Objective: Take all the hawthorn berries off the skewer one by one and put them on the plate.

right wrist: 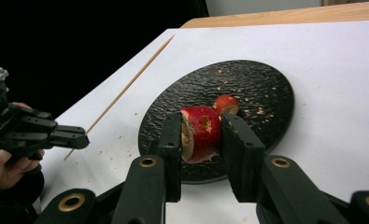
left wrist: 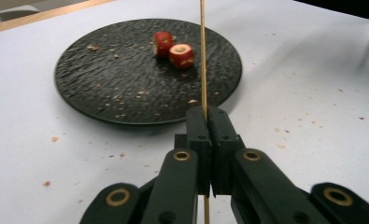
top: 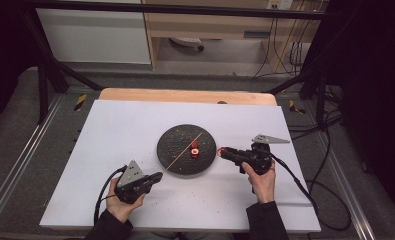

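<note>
A round black plate (top: 177, 155) lies mid-table on a white board. Two red-skinned food chunks (left wrist: 181, 55) with pale cut faces sit on the plate (left wrist: 126, 93) near its centre (top: 194, 149). My left gripper (left wrist: 204, 113) is shut on the near end of a thin wooden skewer (left wrist: 202, 56), which slants over the plate (top: 187, 148). My left gripper (top: 157, 176) is at the plate's near left edge. My right gripper (right wrist: 202, 135) is shut on another red chunk (right wrist: 204, 133), held just off the plate's right rim (top: 224, 151). One chunk (right wrist: 226, 104) shows beyond it.
Crumbs are scattered on the plate (right wrist: 261, 88) and on the white board (top: 135, 120). A bare wooden table edge (top: 185, 95) runs along the far side. Black frame legs and cables (top: 315, 190) stand on the floor around the table.
</note>
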Demonstrator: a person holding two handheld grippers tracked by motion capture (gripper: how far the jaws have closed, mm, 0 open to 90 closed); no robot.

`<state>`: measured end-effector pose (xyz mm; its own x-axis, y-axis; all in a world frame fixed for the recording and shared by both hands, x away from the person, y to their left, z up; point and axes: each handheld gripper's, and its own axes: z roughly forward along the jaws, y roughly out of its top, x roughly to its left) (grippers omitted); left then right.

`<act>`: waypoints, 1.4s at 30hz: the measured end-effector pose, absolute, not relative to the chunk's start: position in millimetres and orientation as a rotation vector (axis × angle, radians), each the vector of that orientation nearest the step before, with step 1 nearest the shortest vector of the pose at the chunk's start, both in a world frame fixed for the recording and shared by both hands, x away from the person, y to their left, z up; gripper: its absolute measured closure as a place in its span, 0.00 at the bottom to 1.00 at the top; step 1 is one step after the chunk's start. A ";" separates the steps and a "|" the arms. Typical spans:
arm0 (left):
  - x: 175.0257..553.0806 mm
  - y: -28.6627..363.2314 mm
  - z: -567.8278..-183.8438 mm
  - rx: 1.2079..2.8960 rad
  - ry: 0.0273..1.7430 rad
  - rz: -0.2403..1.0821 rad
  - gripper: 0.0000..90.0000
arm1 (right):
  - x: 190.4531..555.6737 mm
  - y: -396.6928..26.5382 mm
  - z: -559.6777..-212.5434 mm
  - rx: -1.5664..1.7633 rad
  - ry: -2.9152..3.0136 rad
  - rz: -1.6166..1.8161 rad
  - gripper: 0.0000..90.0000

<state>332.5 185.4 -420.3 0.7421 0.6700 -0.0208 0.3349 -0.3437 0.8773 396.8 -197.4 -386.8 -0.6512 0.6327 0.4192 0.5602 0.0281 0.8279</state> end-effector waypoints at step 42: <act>378.4 180.2 -410.6 1.968 0.959 0.411 0.98 | 402.9 -132.6 -411.6 1.147 2.355 1.376 0.25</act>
